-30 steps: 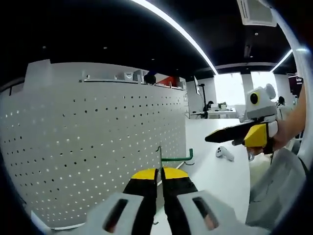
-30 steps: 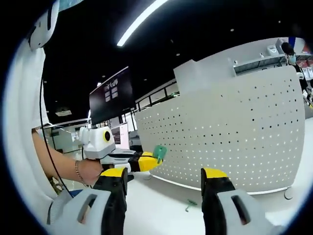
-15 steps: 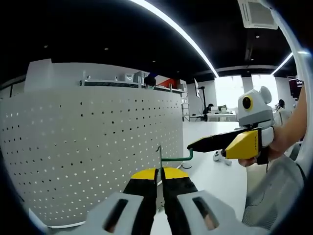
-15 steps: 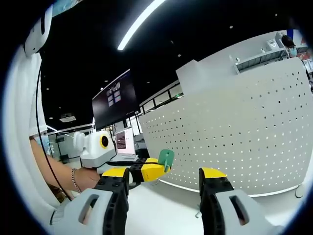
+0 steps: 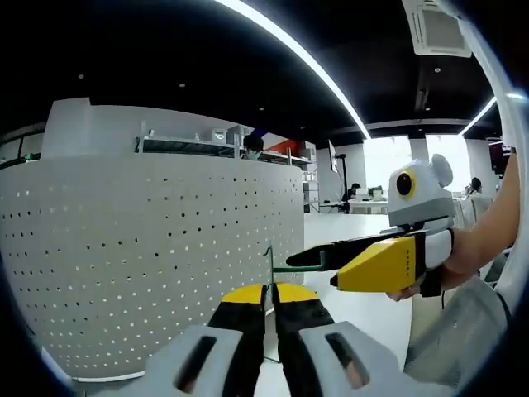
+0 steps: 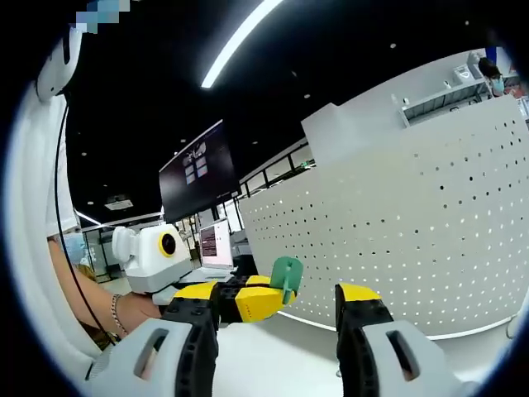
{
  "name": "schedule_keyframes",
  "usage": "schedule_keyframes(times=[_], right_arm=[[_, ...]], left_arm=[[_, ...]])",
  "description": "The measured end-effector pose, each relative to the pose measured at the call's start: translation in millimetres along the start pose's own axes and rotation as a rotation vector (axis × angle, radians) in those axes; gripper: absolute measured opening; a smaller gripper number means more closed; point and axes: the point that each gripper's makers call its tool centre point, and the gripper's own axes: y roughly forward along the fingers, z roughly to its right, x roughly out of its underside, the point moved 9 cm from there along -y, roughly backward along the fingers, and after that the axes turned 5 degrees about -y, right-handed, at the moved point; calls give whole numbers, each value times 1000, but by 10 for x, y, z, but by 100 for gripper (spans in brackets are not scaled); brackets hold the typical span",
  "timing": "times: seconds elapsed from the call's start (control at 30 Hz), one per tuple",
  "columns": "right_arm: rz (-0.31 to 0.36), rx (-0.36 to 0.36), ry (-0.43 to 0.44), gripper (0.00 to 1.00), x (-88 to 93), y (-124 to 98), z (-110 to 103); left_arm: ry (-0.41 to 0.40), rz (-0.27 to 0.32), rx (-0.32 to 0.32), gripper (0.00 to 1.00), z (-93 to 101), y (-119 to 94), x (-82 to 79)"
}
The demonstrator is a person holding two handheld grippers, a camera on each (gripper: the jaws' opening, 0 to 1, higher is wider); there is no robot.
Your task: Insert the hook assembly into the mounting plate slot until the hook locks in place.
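Our left gripper (image 5: 270, 291) clenches the green hook (image 5: 285, 266); our right gripper (image 6: 278, 302), released, should square it before the pegboard (image 5: 157, 248).

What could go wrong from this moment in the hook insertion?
The left gripper pinches the green hook only by its thin plate edge, so it may twist or slip. The open right gripper is close to the hook's arm and could knock it askew. The pegboard panel stands freely upright; a hard push might shift it.
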Motion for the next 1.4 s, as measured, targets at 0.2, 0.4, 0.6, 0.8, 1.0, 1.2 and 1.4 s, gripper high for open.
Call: schedule_keyframes(times=[0.2, 0.4, 0.6, 0.8, 1.0, 1.2, 1.4], right_arm=[[-6, -23, 22, 39, 2, 19, -25], [4, -31, 37, 31, -15, 45, -23], [5, -34, 45, 19, -12, 78, -40], [2, -29, 39, 15, -4, 96, -37], [13, -6, 54, 11, -12, 102, -12], [21, 13, 70, 6, -18, 107, 4], [20, 38, 68, 2, -8, 106, 14]], left_arm=[[-2, 3, -1, 3, 13, -10, -7], [-1, 7, -7, 3, 8, -17, -23], [-8, 5, -10, 3, 29, -27, -2], [-13, 10, -10, 3, 49, -23, -2], [-14, 17, -16, 3, 55, -25, -7], [-16, 24, -21, 3, 56, -26, -18], [-27, 24, -26, 3, 66, -24, -13]])
